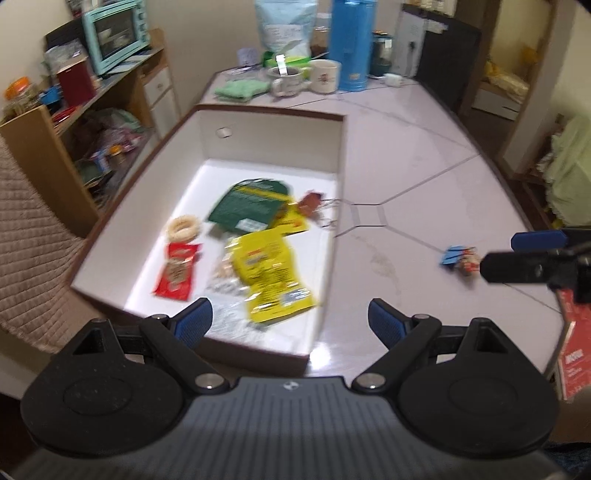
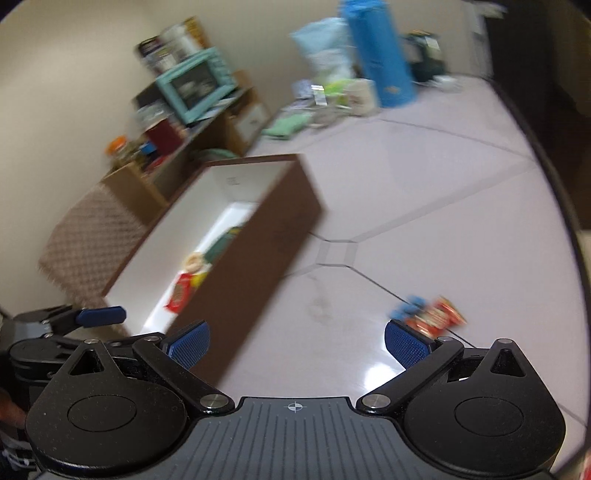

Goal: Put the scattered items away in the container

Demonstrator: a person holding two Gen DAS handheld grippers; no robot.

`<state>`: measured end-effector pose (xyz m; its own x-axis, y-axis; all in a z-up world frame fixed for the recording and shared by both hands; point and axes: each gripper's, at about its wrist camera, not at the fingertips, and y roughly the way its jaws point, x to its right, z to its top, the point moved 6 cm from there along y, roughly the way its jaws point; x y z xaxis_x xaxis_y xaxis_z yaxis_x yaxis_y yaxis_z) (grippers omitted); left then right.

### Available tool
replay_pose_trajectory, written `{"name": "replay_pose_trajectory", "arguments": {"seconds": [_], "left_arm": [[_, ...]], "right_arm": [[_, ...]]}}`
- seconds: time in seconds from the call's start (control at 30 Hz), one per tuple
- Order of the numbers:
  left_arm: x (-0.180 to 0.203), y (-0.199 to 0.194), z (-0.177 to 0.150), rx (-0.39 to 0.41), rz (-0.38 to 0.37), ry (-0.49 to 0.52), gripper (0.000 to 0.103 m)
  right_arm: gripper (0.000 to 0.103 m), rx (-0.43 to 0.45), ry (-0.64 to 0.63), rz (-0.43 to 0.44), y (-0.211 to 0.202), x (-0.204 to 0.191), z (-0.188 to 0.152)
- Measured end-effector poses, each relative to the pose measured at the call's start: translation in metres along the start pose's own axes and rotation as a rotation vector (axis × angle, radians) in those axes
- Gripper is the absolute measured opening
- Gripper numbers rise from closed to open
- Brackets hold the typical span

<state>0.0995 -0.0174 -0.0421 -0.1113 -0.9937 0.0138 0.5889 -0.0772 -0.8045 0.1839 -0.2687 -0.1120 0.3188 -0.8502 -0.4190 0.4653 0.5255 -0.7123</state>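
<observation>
The container is a brown box with a white inside [image 1: 273, 147], also in the right wrist view [image 2: 258, 236]. In it lie a green packet [image 1: 247, 206], a yellow packet [image 1: 273, 273], a red packet [image 1: 177, 271], a pale ring [image 1: 183, 229] and a brown binder clip [image 1: 310, 203]. My left gripper [image 1: 290, 323] hangs open over the box's near end, nothing between its fingers. A blue clip [image 1: 452, 254] and a small red snack packet [image 2: 436, 315] lie together on the table right of the box. My right gripper [image 2: 297, 343] is open and empty, just short of them.
At the table's far end stand a tall blue flask [image 1: 351, 44], two mugs [image 1: 325, 75], a pale bag [image 1: 284, 26] and a folded green cloth [image 1: 240, 90]. Shelves with a mint toaster oven [image 1: 114, 33] stand to the left. A red booklet [image 1: 574, 354] lies at the right edge.
</observation>
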Motion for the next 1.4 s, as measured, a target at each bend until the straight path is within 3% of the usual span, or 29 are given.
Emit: {"name": "replay_pose_trajectory", "arguments": {"seconds": [0.3, 0.53, 0.7, 0.87, 1.0, 1.2, 1.23, 1.3, 1.4], "left_arm": [[0.077, 0.026, 0.011, -0.008, -0.139, 0.126, 0.089], [0.125, 0.056, 0.014, -0.042, -0.189, 0.201, 0.089], [0.134, 0.064, 0.018, -0.044, -0.175, 0.218, 0.089], [0.127, 0.071, 0.023, -0.056, -0.151, 0.201, 0.089], [0.120, 0.077, 0.029, -0.066, -0.136, 0.188, 0.089], [0.112, 0.092, 0.036, -0.095, -0.131, 0.155, 0.089], [0.111, 0.094, 0.036, -0.101, -0.130, 0.149, 0.089], [0.108, 0.099, 0.037, -0.113, -0.130, 0.137, 0.089], [0.105, 0.107, 0.038, -0.132, -0.130, 0.121, 0.089]], "right_arm": [[0.103, -0.012, 0.223, -0.136, -0.043, 0.095, -0.024], [0.103, 0.004, 0.295, -0.159, -0.058, 0.136, -0.029], [0.103, -0.003, 0.148, -0.126, -0.044, 0.129, -0.018], [0.103, -0.047, -0.116, -0.079, -0.015, 0.106, -0.011], [0.103, -0.083, -0.348, -0.077, 0.006, 0.090, -0.012], [0.102, -0.126, -0.542, -0.083, 0.040, 0.086, -0.009], [0.100, -0.135, -0.568, -0.084, 0.045, 0.087, -0.009], [0.078, -0.165, -0.616, -0.083, 0.056, 0.088, -0.010], [0.078, -0.188, -0.662, -0.085, 0.070, 0.091, -0.012]]}}
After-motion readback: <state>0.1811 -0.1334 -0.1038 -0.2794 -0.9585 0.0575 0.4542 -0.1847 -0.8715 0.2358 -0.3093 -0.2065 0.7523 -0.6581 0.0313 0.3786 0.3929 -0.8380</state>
